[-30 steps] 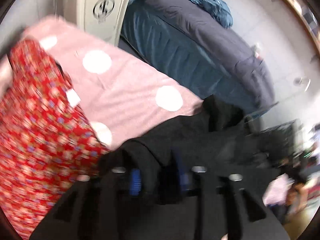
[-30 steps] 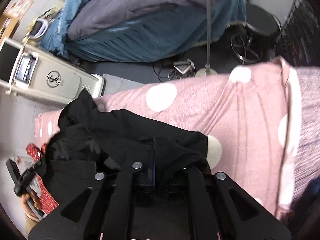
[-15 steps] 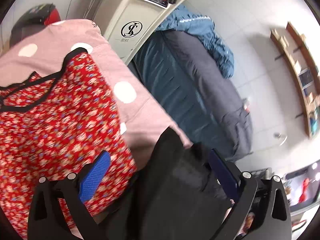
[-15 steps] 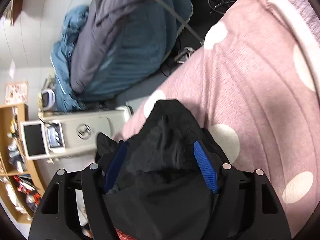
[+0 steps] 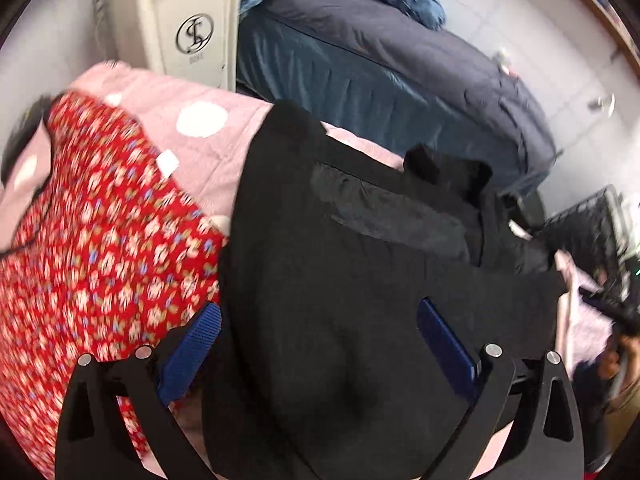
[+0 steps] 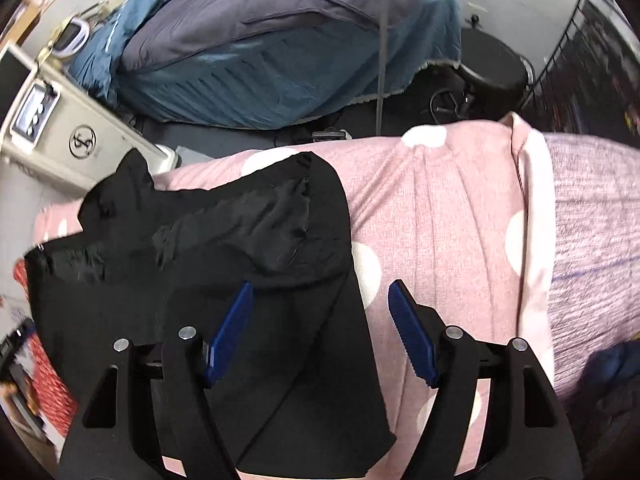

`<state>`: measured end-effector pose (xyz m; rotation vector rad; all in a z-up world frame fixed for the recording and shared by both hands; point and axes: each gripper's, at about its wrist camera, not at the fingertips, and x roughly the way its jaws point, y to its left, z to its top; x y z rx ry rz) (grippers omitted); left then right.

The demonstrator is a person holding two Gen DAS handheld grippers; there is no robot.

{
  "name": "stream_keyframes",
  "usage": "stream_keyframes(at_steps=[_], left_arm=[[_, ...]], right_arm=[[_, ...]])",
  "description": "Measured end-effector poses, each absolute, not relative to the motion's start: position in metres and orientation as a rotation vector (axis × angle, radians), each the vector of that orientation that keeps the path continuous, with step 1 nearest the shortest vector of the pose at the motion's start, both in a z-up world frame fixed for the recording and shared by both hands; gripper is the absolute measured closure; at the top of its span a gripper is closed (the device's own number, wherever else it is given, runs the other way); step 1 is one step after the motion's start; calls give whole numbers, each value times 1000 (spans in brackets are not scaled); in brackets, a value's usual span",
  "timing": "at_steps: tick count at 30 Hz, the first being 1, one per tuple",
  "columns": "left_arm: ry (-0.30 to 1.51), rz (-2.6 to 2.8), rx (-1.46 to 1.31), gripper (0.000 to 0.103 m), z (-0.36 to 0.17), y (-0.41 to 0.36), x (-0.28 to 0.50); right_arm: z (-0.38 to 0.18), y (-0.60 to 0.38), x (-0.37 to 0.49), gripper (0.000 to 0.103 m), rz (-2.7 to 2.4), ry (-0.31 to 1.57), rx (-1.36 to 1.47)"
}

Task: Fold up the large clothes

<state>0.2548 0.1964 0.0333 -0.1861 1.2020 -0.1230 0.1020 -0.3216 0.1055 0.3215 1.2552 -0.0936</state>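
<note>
A large black garment (image 5: 360, 280) lies on a pink blanket with white dots (image 5: 224, 152), its shiny lining turned up near the far edge. My left gripper (image 5: 320, 344) hovers over its middle, jaws wide open, the blue pads (image 5: 192, 352) clear of the cloth. In the right wrist view the black garment (image 6: 200, 280) covers the left part of the pink blanket (image 6: 440, 220). My right gripper (image 6: 320, 334) stands open above the garment's right edge, and nothing is pinched between its pads (image 6: 410, 336).
A red floral garment (image 5: 92, 248) lies on the blanket left of the black one. Beyond the blanket stand a cream appliance with a logo (image 5: 192, 36), a bed under a blue and grey quilt (image 6: 260, 48), a thin pole (image 6: 382, 32), a black stool (image 6: 492, 64) and a wire rack (image 6: 588, 40).
A second ago both grippers were shut on bunched black cloth. Both have opened and let it go, and the garment now lies spread flatter on the blanket.
</note>
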Motion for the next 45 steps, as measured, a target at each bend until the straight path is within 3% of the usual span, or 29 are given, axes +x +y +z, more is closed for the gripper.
stream_keyframes(at_steps=[6, 9, 10, 11, 12, 13, 14, 15, 16, 21, 25, 27, 28, 29, 30, 31, 33, 34, 35, 38, 45], left_arm=[[1230, -109, -104, 7, 17, 182, 278], [1250, -111, -115, 7, 3, 176, 289], [1250, -113, -116, 7, 1, 174, 291], [1245, -115, -103, 7, -2, 170, 294], [1234, -117, -79, 9, -2, 167, 294], [1225, -122, -44, 28, -2, 163, 295], [1226, -105, 31, 58, -2, 159, 298], [1227, -66, 86, 74, -2, 159, 301], [1218, -23, 125, 97, -2, 163, 305], [1222, 74, 42, 98, -2, 201, 332], [1213, 150, -26, 98, -1, 221, 348], [1225, 156, -108, 98, -3, 233, 357], [1232, 155, -130, 98, -5, 237, 360], [1241, 149, -133, 98, -7, 238, 362], [1245, 136, -130, 98, -8, 235, 363], [1243, 123, -122, 97, -7, 233, 363], [1222, 113, -121, 74, -1, 229, 359], [1213, 113, -135, 35, 2, 232, 355], [1173, 109, -183, 7, 11, 237, 346], [1080, 58, -320, 7, 28, 247, 314], [1151, 34, -340, 7, 23, 267, 196]], right_arm=[[94, -295, 113, 34, -37, 1270, 175], [75, -281, 123, 48, -28, 1302, 108], [69, -276, 126, 60, -27, 1316, 88], [66, -272, 129, 77, -36, 1323, 64], [61, -268, 132, 85, -55, 1336, 23], [59, -268, 135, 95, -68, 1340, 1], [60, -269, 138, 98, -84, 1330, -14], [63, -272, 140, 99, -100, 1312, -16], [69, -280, 144, 100, -135, 1281, -9], [89, -319, 163, 103, -321, 1194, 34], [84, -335, 176, 102, -256, 1266, 175], [82, -331, 173, 95, -215, 1286, 201], [82, -327, 170, 71, -201, 1292, 194], [81, -322, 166, 30, -194, 1297, 175], [80, -319, 161, 21, -197, 1290, 156], [83, -316, 153, 20, -204, 1252, 134], [80, -310, 142, 20, -193, 1256, 97], [73, -306, 136, 20, -179, 1285, 74], [67, -304, 129, 20, -174, 1300, 53], [61, -305, 100, 20, -175, 1307, 58], [45, -336, 15, 23, -199, 1385, 274]])
